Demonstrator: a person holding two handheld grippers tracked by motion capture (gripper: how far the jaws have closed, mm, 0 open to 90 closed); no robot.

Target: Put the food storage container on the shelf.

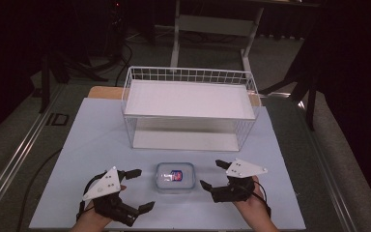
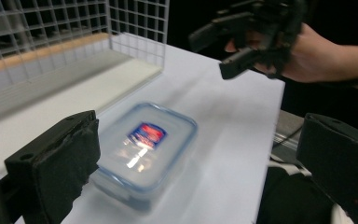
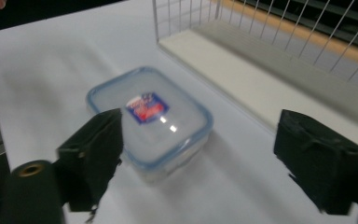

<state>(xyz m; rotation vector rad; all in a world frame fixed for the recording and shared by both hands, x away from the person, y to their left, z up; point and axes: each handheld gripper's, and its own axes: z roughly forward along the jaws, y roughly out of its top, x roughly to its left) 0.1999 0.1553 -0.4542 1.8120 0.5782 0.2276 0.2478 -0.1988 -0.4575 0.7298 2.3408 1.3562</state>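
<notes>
Both grippers low at desk's point(image 1: 92, 140) near edge — left gripper point(image 1: 136, 189) wide, empty; right gripper point(image 1: 212, 175) wide, empty. Lidded container point(image 1: 175, 177) flat between them, just beside each — long axis running toward wire basket point(image 1: 189, 107). Right slightly nearer.

Quick count: one clear lidded container point(image 1: 174, 177), one sticker on its lid point(image 1: 177, 175), one white wire rack point(image 1: 189, 107) with two shelves I think, two grippers: left gripper point(image 1: 138, 189), right gripper point(image 1: 213, 175).
</notes>
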